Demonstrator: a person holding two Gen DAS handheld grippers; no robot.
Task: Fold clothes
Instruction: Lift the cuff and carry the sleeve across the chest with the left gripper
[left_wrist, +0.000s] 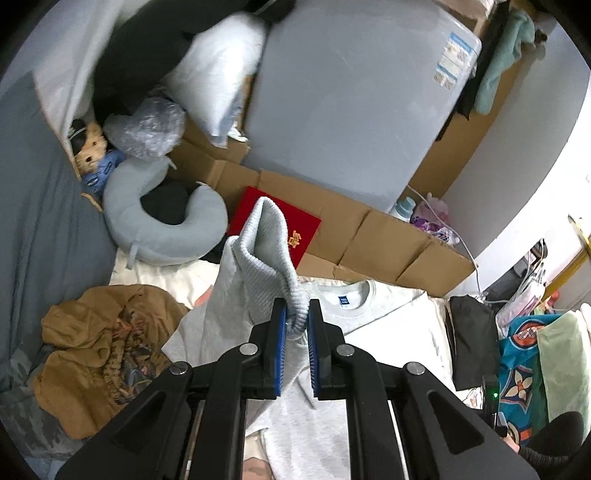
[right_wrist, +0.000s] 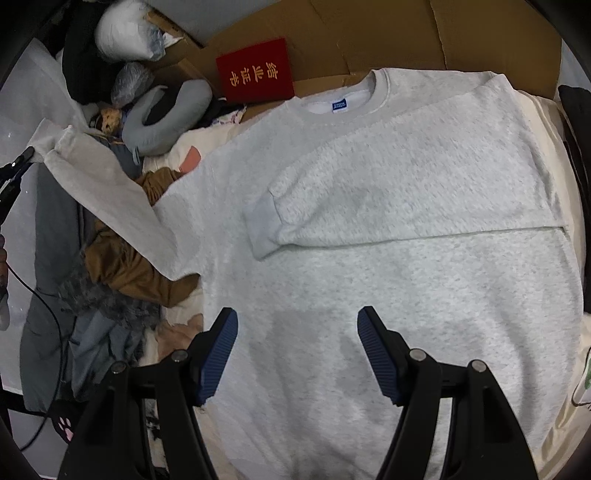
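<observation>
Left tool clenches the sweatshirt's ribbed cuff; right tool, released, hovers above.

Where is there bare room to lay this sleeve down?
Free: the sweatshirt's chest, between the collar and the folded sleeve's cuff, and the lower body. Crowded: the left edge, with the brown garment and neck pillow.

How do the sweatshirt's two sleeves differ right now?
1. The right sleeve lies folded flat across the sweatshirt chest; the left sleeve stretches out sideways, lifted off the body.
2. The right sleeve's cuff rests free on the fabric; the left sleeve's cuff is clamped in the left gripper.
3. The right gripper is open over the hem, holding neither.

Both are the same light grey knit with ribbed cuffs.
</observation>
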